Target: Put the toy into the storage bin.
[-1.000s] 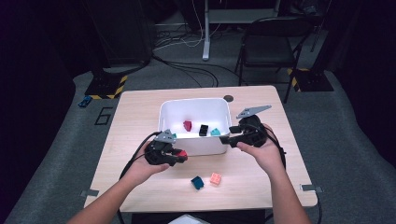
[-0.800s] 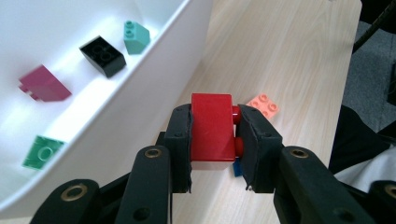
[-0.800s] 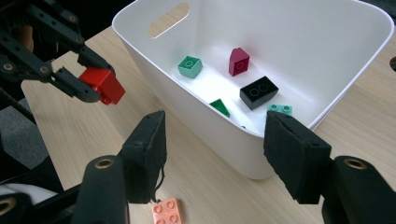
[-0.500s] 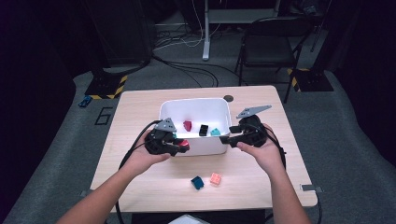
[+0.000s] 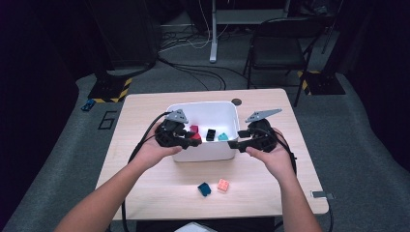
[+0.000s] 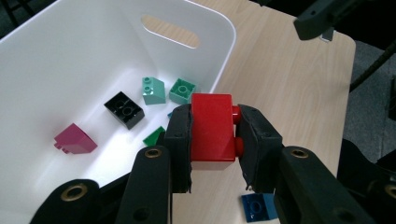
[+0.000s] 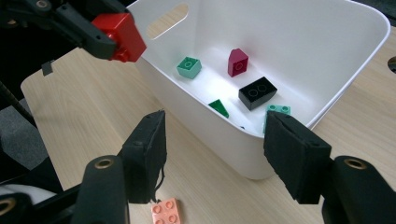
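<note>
Two claws are at work over the table (image 5: 145,183). One red brick (image 6: 212,133) is pinched in the left claw (image 6: 214,140), whose jaws press on its two sides; it is a glossy block with round studs on the side facing the right-hand jaw. It hangs above the near left rim of the one white bin (image 5: 227,113), which sits toward the table's far edge. Inside the bin lie one black brick (image 6: 124,109), one magenta brick (image 6: 74,139), two mint-green bricks (image 6: 153,90), and a dark green piece (image 6: 154,136). The right claw (image 7: 212,156) stands spread with nothing between its jaws, beside the bin's near right corner. Two loose bricks rest near the table's near edge: one blue brick (image 5: 204,189) and one salmon brick (image 5: 223,184), just beside each other.
</note>
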### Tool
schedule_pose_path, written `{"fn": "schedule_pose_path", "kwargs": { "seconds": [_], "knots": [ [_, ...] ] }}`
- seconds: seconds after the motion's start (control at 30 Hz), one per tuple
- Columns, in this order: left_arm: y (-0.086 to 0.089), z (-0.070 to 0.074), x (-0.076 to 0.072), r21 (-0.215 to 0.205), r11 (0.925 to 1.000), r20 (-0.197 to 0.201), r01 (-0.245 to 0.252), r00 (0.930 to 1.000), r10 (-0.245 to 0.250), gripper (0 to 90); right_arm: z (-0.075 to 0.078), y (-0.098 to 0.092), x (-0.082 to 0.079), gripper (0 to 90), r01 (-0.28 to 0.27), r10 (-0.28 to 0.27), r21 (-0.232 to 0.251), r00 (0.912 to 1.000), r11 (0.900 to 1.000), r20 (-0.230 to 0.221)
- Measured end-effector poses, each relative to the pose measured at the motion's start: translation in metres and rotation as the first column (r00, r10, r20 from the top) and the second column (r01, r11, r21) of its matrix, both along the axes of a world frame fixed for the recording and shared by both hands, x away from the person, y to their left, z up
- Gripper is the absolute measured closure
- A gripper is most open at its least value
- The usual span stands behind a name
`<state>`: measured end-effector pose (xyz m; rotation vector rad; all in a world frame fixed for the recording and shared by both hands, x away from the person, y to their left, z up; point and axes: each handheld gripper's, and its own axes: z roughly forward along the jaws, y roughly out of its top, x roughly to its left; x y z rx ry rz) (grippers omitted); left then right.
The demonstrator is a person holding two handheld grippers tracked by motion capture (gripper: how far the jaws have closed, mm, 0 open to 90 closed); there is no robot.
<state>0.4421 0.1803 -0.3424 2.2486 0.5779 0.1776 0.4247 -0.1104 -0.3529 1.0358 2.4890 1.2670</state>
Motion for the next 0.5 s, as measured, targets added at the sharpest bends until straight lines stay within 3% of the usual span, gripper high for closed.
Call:
{"fn": "schedule_pose_path", "kwargs": {
  "seconds": [0.23,0.37,0.5],
  "knots": [
    [-0.006,0.002,0.026,-0.001,0.9998,0.0,-0.02,0.9998,0.02,66.9,0.001,0.0,-0.001,38.6,-0.002,0.002,0.0,1.0,1.0,0.002],
    [-0.008,-0.002,0.044,-0.014,0.9982,0.001,-0.058,0.9983,0.058,67.0,0.0,0.001,0.0,38.6,-0.003,0.003,-0.003,1.0,1.0,0.001],
    [-0.01,-0.009,0.061,-0.004,0.9966,-0.024,-0.082,0.9964,0.082,67.0,0.0,0.0,0.0,38.6,-0.007,0.007,-0.002,1.0,1.0,0.004]
  ]
}}
